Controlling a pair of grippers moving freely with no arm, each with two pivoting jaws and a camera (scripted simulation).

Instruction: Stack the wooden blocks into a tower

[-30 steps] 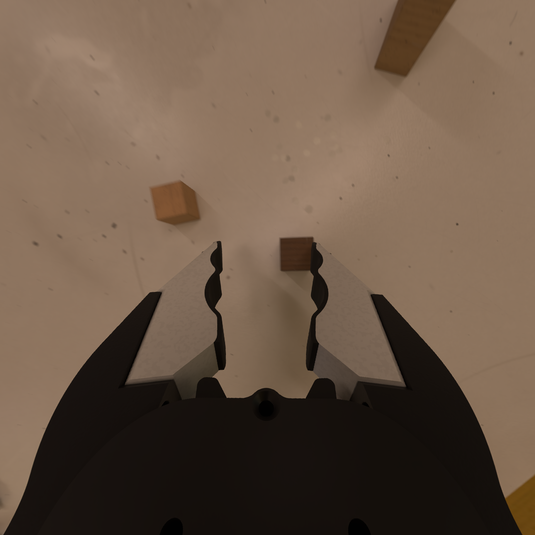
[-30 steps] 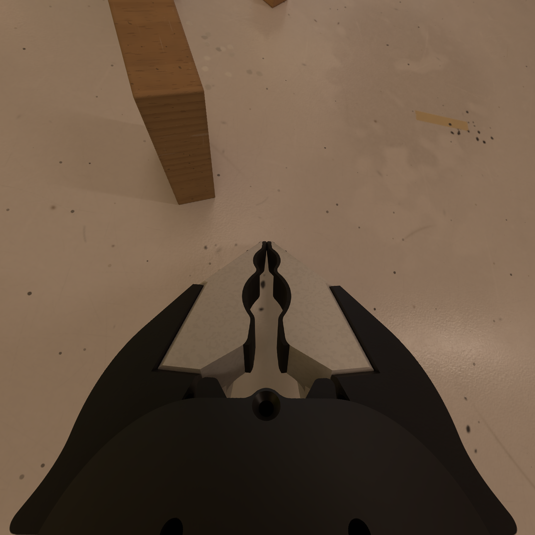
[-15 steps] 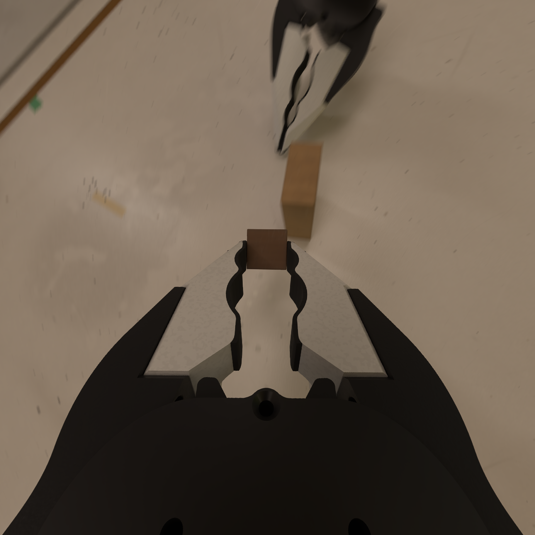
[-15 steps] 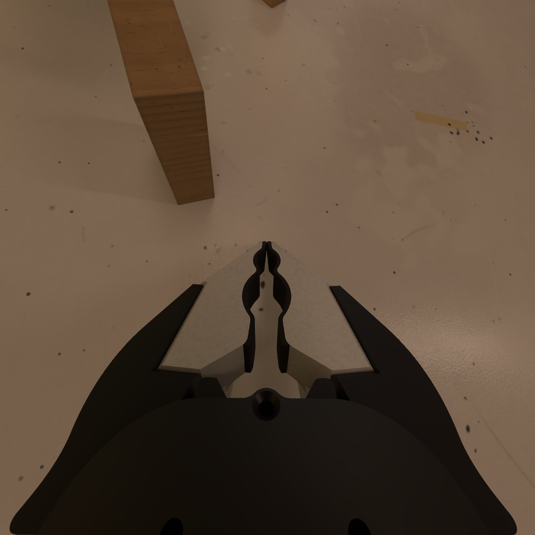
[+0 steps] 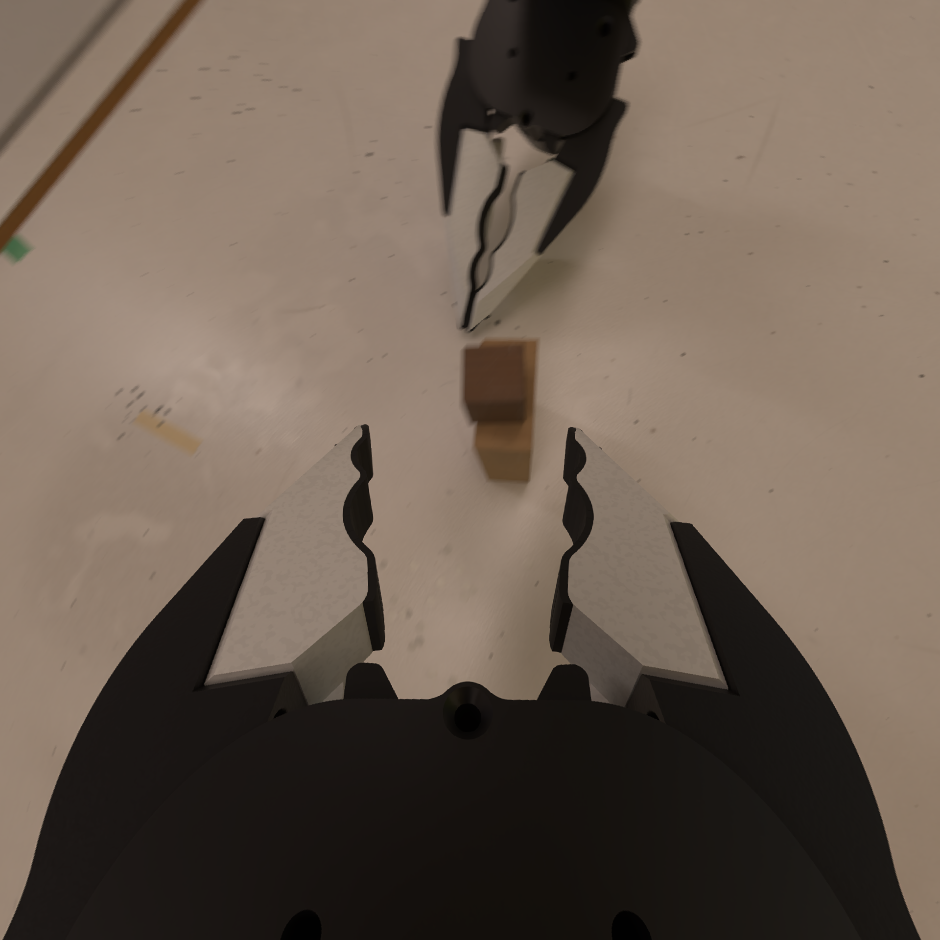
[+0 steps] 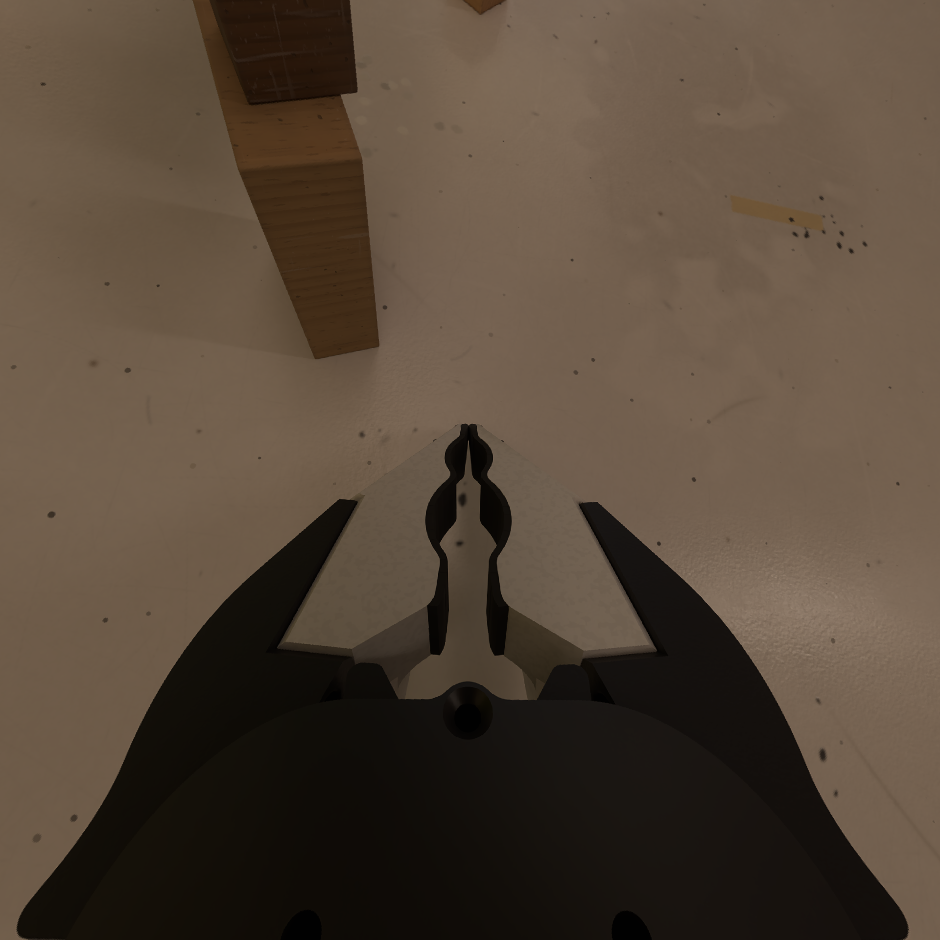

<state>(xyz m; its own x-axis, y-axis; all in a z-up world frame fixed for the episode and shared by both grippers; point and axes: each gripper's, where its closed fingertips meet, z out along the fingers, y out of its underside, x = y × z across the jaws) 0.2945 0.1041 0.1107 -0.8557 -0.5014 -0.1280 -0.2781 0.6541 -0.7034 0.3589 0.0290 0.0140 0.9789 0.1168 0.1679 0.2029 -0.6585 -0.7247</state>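
Observation:
A small dark brown block point(image 5: 494, 382) rests on top of a long light wooden block point(image 5: 505, 455) that lies flat on the beige surface. My left gripper point(image 5: 468, 437) is open and empty, pulled back a little short of the two blocks. The same pair shows in the right wrist view: the dark block point(image 6: 292, 48) on the light block point(image 6: 310, 218) at the upper left. My right gripper point(image 6: 468, 426) is shut and empty, near the long block's end. It also shows in the left wrist view point(image 5: 470, 325), beyond the blocks.
A corner of another light wooden block point(image 6: 483, 4) shows at the top edge of the right wrist view. A strip of tan tape point(image 5: 167, 432) point(image 6: 775, 216) lies on the surface. A brown line point(image 5: 96, 119) and a green mark point(image 5: 15, 249) run at far left.
My left gripper picked up the dark block, carried it over the long light block, then opened and drew back, leaving it on top. My right gripper stayed still and shut.

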